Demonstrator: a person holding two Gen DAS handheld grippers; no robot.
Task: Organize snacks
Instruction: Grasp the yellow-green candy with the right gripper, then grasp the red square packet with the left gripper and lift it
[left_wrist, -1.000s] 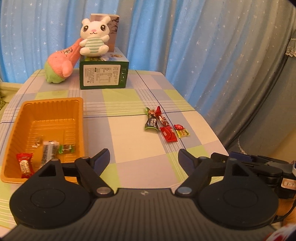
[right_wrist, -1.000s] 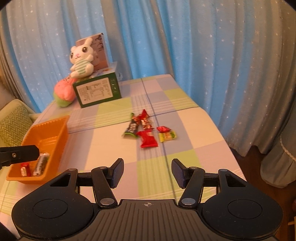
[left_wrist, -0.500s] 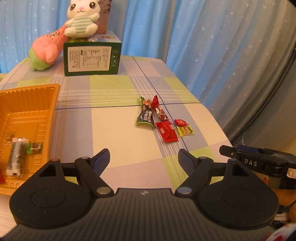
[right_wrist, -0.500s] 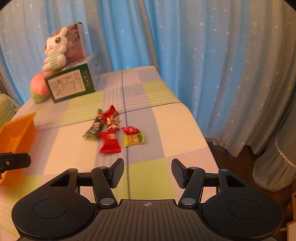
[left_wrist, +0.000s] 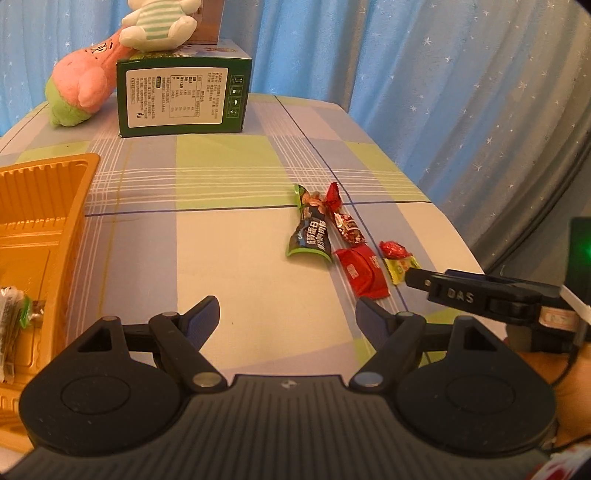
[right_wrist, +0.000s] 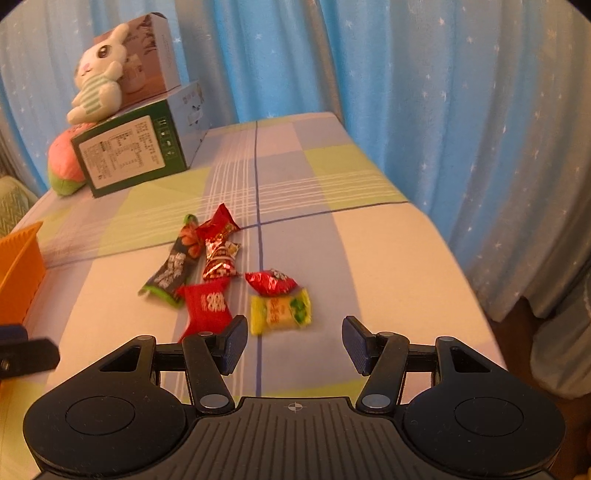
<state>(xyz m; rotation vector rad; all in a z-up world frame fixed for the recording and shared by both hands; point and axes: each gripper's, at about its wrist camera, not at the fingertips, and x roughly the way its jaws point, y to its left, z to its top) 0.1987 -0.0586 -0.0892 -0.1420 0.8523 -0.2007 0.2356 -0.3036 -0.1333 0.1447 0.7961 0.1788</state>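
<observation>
Right gripper (right_wrist: 293, 341) hovers low, jaws spread and empty, just before the yellow-green candy (right_wrist: 280, 312) in the snack cluster on the checked tablecloth (right_wrist: 376, 251), while the left gripper (left_wrist: 288, 319), likewise spread, faces bare cloth beside the orange tray (left_wrist: 40, 218), cut off at frame edge.

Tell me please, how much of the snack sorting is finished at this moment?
Partly done. A few snacks already lie in the orange tray. Nothing is in hand: the left claw and right claw are open and empty. Five remain on the table, the yellow candy nearest the right claw.
</observation>
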